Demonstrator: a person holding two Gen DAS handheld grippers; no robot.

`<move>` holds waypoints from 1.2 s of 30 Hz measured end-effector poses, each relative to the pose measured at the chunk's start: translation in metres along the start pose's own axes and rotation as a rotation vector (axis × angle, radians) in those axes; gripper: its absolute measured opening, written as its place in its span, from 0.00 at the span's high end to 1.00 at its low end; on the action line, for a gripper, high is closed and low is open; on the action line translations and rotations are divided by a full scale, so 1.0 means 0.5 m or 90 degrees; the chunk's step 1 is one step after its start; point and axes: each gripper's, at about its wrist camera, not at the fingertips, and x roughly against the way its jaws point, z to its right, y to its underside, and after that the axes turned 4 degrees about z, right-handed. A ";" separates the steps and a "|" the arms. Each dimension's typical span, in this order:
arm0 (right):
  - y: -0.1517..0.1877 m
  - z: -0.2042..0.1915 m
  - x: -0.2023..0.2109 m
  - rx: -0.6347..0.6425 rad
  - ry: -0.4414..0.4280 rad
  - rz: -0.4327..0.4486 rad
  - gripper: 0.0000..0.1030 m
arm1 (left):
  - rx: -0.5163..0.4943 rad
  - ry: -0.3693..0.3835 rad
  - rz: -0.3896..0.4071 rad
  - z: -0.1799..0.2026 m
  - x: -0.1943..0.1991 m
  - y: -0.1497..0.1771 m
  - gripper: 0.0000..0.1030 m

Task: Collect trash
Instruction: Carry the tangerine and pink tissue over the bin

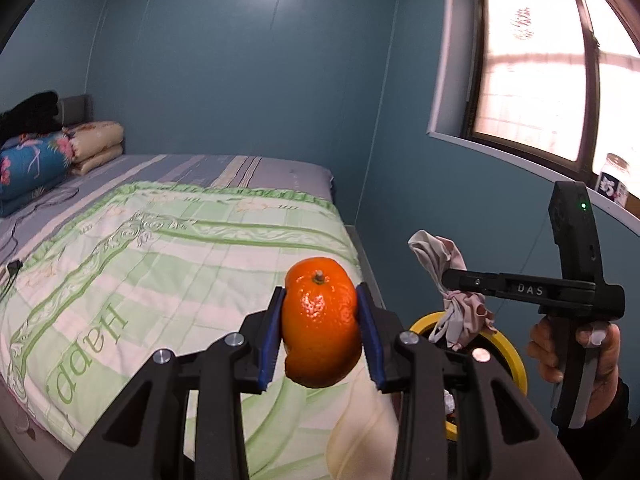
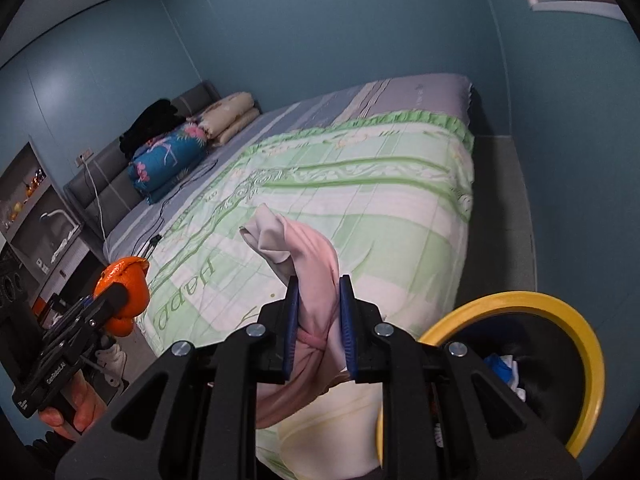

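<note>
Right wrist view: my right gripper has its jaws clamped on the pink cloth, with the yellow-rimmed bin just lower right, nearer than my left gripper, whose jaws pinch the orange peel.

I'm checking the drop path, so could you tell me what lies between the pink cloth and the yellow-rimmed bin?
Nothing; in the left wrist view the pink cloth hangs just above the bin with only air between.
</note>
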 end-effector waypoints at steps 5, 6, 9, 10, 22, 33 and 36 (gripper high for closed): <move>0.005 0.041 0.055 -0.013 0.028 0.048 0.82 | -0.025 0.032 0.017 0.065 0.014 -0.016 0.68; 0.007 0.047 0.064 -0.015 0.035 0.057 0.82 | -0.031 0.036 0.021 0.075 0.015 -0.018 0.68; 0.012 0.072 0.093 -0.021 0.061 0.084 0.82 | -0.047 0.050 0.027 0.109 0.009 -0.022 0.68; 0.014 0.079 0.104 -0.020 0.071 0.095 0.82 | -0.050 0.058 0.026 0.121 0.005 -0.024 0.68; 0.054 0.164 0.155 -0.049 0.141 0.145 0.82 | -0.057 0.113 0.001 0.215 -0.063 -0.028 0.68; 0.086 0.213 0.150 -0.060 0.210 0.165 0.82 | -0.057 0.130 -0.022 0.276 -0.128 -0.009 0.68; 0.094 0.226 0.145 -0.065 0.215 0.159 0.82 | -0.057 0.132 -0.038 0.284 -0.151 -0.001 0.68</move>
